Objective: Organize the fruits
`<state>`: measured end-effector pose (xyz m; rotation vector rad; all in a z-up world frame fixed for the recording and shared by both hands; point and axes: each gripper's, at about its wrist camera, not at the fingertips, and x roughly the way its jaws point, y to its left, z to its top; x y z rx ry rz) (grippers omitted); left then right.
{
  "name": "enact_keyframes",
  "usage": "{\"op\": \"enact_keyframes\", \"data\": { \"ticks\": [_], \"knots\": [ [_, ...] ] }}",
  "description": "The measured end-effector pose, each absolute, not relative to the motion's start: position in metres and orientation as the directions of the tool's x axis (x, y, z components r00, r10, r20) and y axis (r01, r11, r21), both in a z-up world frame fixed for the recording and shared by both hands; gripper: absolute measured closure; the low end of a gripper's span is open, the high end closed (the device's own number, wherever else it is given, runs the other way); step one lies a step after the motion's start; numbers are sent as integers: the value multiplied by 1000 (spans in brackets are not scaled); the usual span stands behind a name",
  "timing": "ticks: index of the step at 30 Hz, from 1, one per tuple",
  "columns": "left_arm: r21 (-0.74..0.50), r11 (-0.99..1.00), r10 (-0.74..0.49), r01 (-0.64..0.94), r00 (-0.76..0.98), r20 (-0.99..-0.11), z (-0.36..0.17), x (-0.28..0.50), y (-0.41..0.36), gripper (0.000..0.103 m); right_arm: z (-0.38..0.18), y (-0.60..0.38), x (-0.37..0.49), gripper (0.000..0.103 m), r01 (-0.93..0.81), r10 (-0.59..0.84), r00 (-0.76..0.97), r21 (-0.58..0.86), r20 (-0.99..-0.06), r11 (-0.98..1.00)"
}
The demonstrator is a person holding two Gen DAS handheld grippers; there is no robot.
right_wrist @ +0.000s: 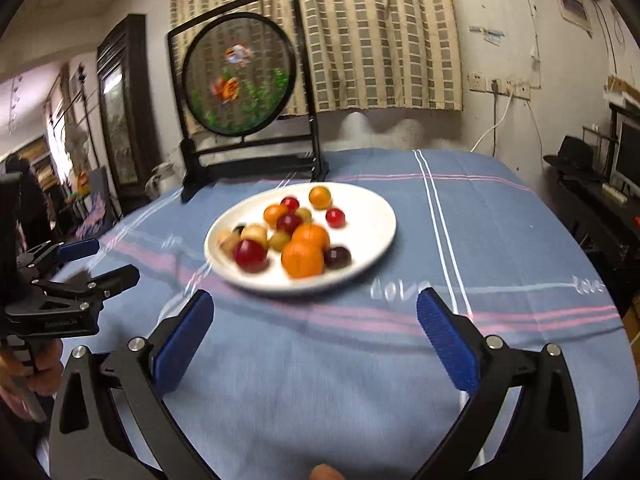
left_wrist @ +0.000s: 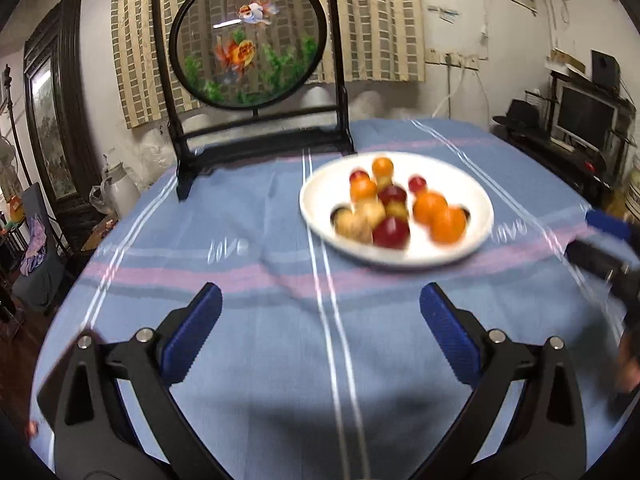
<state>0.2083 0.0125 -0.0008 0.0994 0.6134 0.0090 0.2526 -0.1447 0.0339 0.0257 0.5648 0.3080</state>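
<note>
A white plate point(left_wrist: 472, 208) point(right_wrist: 372, 216) sits on the blue striped tablecloth, holding several small fruits: oranges point(left_wrist: 430, 207) point(right_wrist: 302, 258), red plums point(left_wrist: 391, 233) point(right_wrist: 250, 255), yellowish ones point(right_wrist: 280, 240) and a dark one point(right_wrist: 337, 257). My left gripper point(left_wrist: 320, 300) is open and empty, near the table's front, left of and short of the plate. My right gripper point(right_wrist: 314, 306) is open and empty, just in front of the plate. The left gripper also shows at the left edge of the right wrist view point(right_wrist: 88, 272). Both views are motion-blurred.
A black-framed round goldfish screen point(left_wrist: 248, 44) point(right_wrist: 240, 76) stands at the table's back left. The tablecloth point(left_wrist: 240, 240) point(right_wrist: 500, 240) covers a round table. A dark cabinet point(left_wrist: 56, 120) is left; a shelf with a monitor point(left_wrist: 584, 116) is right.
</note>
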Motion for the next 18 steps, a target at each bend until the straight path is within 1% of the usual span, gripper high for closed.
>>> {"op": "enact_keyframes", "data": {
  "ticks": [3, 6, 9, 12, 15, 18],
  "knots": [
    [71, 997, 19, 27, 810, -586, -10, 188, 18, 2, 28, -145, 233, 1, -283, 264, 803, 47, -534, 958],
    [47, 999, 7, 23, 824, -566, -10, 174, 22, 2, 25, -147, 228, 1, -270, 251, 803, 45, -540, 962],
    [7, 1000, -13, 20, 824, -567, -11, 173, 28, 2, 23, -149, 225, 1, -267, 249, 798, 48, -548, 962],
    [18, 1000, 16, -7, 818, -575, -13, 176, 29, 2, 21, -151, 225, 1, -275, 264, 788, 66, -556, 959],
    [11, 1000, 12, -7, 809, -588, -15, 177, 29, 2, 21, -146, 222, 1, -274, 245, 793, 34, -557, 961],
    [19, 1000, 14, -3, 809, -587, -15, 176, 27, 2, 22, -143, 220, 1, -294, 258, 792, 25, -553, 955]
  ]
}}
